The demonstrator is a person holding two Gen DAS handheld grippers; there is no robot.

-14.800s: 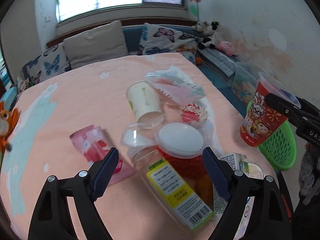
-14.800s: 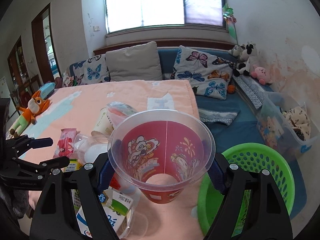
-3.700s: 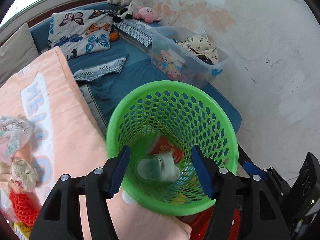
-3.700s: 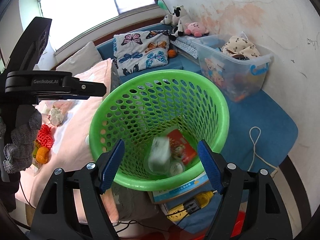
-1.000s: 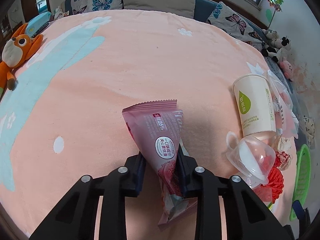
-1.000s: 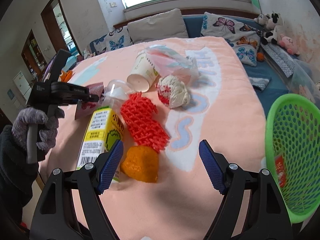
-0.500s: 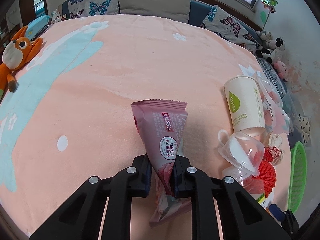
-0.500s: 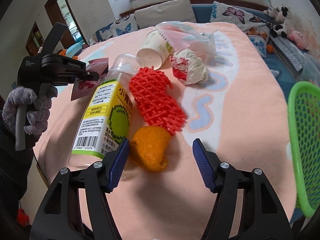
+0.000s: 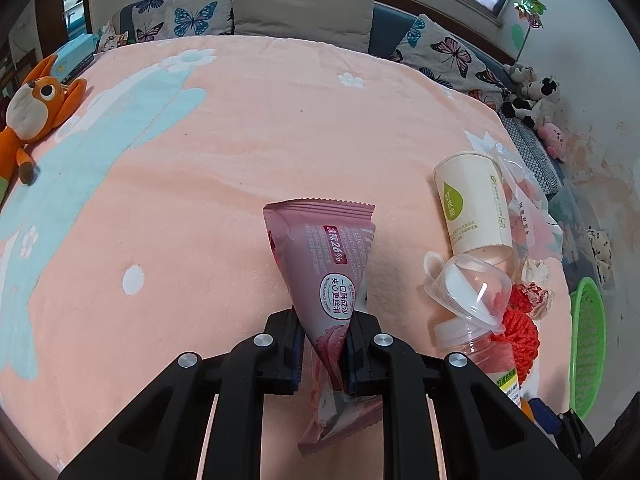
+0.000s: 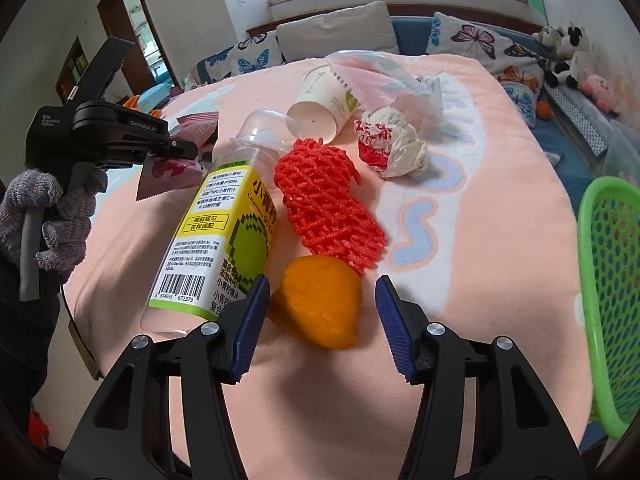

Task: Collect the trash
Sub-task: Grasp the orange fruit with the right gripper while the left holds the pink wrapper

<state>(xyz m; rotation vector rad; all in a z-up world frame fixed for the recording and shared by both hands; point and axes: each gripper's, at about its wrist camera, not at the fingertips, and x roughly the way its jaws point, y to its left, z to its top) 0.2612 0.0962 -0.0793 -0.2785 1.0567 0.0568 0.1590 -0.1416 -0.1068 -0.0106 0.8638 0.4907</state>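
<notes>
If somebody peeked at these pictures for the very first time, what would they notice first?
Probably the pink wrapper pinched in the shut left gripper, sticking up over the peach blanket. Next, the orange peel between the closing right gripper's fingers, which do not press it yet. Just behind it lie bright red netting and a bottle with a yellow label, and a green basket stands at the right edge.

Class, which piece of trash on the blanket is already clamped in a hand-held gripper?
The pink snack wrapper, pinched by the left hand-held gripper; the other trash lies loose.
</notes>
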